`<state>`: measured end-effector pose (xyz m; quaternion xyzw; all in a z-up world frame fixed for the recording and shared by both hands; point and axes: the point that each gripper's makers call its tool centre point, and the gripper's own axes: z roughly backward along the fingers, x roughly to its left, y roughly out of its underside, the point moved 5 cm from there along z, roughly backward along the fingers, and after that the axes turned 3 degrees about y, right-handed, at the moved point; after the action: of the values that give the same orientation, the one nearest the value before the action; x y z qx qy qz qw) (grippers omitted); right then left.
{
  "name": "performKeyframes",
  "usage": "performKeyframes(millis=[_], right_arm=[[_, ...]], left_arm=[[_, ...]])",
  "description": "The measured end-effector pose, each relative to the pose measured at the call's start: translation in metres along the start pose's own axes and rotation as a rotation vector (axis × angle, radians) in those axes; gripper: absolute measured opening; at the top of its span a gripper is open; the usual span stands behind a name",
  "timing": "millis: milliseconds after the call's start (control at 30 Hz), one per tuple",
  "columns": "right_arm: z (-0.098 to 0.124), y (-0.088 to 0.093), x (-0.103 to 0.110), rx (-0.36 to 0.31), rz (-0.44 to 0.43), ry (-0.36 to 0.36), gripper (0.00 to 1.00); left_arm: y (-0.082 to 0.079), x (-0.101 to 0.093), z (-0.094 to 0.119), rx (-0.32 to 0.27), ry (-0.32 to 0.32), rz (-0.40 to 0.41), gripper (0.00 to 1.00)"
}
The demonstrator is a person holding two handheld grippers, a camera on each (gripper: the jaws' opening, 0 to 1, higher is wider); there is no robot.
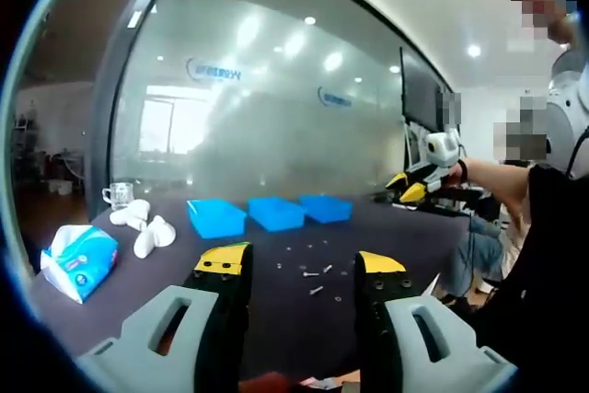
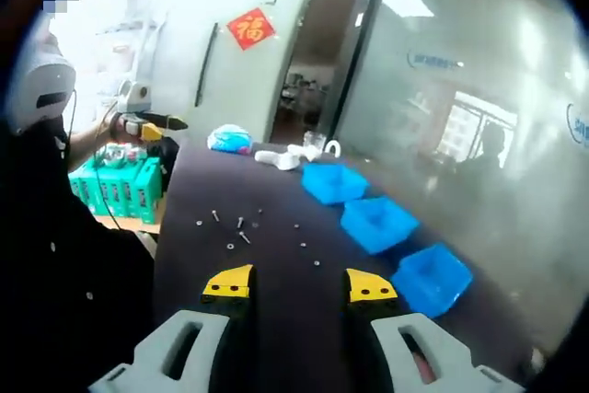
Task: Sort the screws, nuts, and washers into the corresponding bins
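Dark table (image 1: 442,236): three blue bins (image 1: 274,213) beyond the jaws; scattered hardware (image 1: 314,273) just ahead between them; tissue pack (image 1: 79,260), white items (image 1: 143,225), glass mug (image 1: 118,194) far left.

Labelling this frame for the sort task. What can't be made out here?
- Fasteners on the table, left gripper view: too small and blurred to tell screws, nuts and washers apart. Likewise in the right gripper view.
- Three blue bins: contents hidden by their walls at this angle.
- White objects beside the tissue pack: too blurred to identify.
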<state>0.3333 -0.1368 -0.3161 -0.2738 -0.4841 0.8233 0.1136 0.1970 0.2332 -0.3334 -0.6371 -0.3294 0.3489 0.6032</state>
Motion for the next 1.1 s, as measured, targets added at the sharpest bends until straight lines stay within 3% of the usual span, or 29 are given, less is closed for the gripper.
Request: performKeyframes(millis=[300, 633, 1100], right_arm=[[-0.011, -0.011, 0.011, 0.012, 0.134, -0.092, 0.35], [-0.028, -0.017, 0.016, 0.045, 0.175, -0.168, 0.36], [-0.087, -0.022, 0.033, 0.147, 0.232, -0.314, 0.29]], left_arm=[[0.001, 0.004, 0.003, -0.004, -0.009, 0.011, 0.38], [0.005, 0.007, 0.006, -0.002, -0.021, 0.021, 0.38], [0.009, 0.006, 0.01, 0.002, -0.038, 0.031, 0.38]])
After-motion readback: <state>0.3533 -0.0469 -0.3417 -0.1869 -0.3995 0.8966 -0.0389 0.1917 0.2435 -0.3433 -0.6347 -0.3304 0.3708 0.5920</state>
